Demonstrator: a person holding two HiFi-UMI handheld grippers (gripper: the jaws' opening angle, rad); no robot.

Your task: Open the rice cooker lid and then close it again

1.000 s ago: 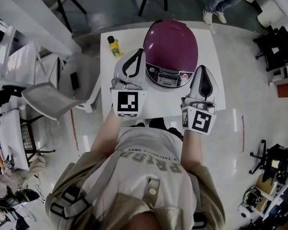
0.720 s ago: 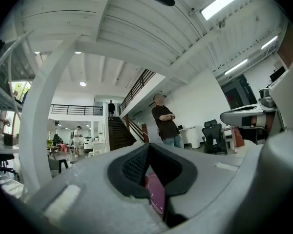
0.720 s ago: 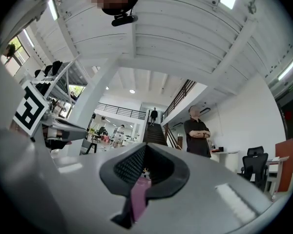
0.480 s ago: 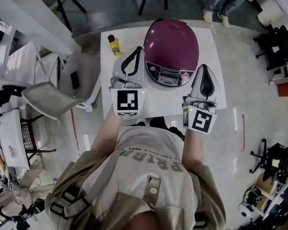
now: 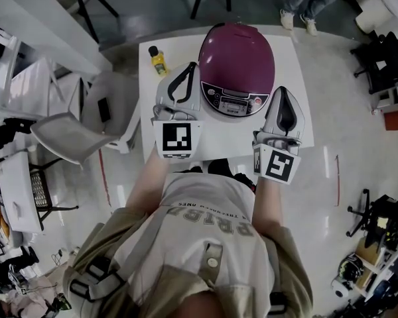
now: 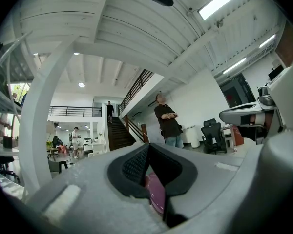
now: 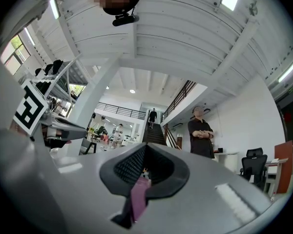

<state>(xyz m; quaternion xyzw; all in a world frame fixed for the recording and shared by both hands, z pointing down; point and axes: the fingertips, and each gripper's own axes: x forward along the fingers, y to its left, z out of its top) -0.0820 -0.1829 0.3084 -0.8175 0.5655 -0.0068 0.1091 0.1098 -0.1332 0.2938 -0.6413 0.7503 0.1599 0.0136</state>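
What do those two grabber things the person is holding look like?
Both the left gripper and right gripper are smooth white shells tapering to a tip, with black textured pads lining the jaws. Each carries a white cube printed with black square markers. The person wears a pale short-sleeved T-shirt with dark lettering.

There's a cream short-sleeved T-shirt with dark lettering, and khaki straps with a round button lie over it. The left gripper and right gripper are pale grey shells. Each has black mesh-textured fingers at the front and a black-and-white marker cube behind those fingers.
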